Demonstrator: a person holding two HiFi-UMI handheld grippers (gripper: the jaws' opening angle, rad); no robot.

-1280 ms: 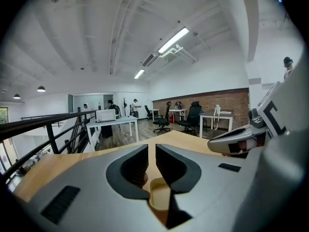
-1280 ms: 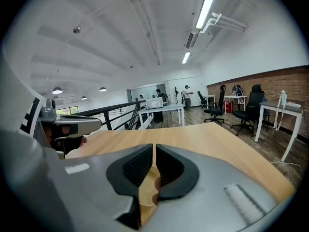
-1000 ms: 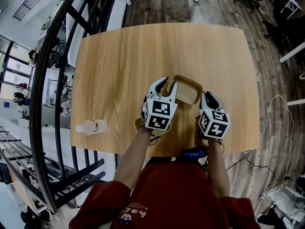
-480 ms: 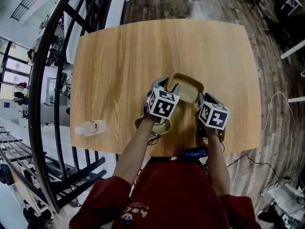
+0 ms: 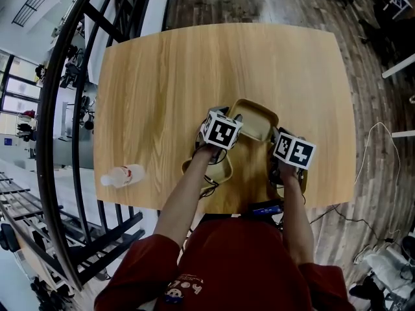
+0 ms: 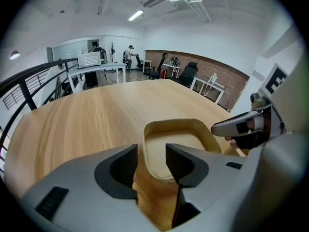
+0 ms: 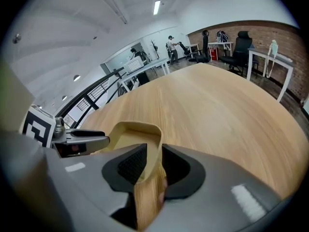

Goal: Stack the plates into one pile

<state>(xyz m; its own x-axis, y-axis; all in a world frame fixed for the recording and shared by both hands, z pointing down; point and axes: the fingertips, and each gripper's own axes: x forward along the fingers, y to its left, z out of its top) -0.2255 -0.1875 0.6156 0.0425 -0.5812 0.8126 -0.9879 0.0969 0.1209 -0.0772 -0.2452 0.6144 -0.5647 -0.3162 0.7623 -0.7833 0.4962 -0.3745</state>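
Note:
A tan rounded-square plate (image 5: 254,120) lies on the wooden table (image 5: 162,76) between my two grippers. My left gripper (image 5: 228,116) straddles the plate's near-left rim (image 6: 145,144); its jaws have just been opening and stand apart from the rim (image 6: 152,161). My right gripper (image 5: 275,135) has the plate's right rim (image 7: 155,141) between its jaws (image 7: 153,164), which have just been opening too, with a gap on the left side. A second tan plate (image 5: 220,172) shows under my left wrist, mostly hidden.
A clear plastic bottle (image 5: 123,173) lies near the table's front left edge. A small blue device (image 5: 264,208) sits at the front edge by the person's body. Black railing (image 5: 58,141) runs along the left of the table.
Both grippers have sunk and tipped further down at the plate. The left jaws have spread wide off the rim, and the right jaws have widened as well.

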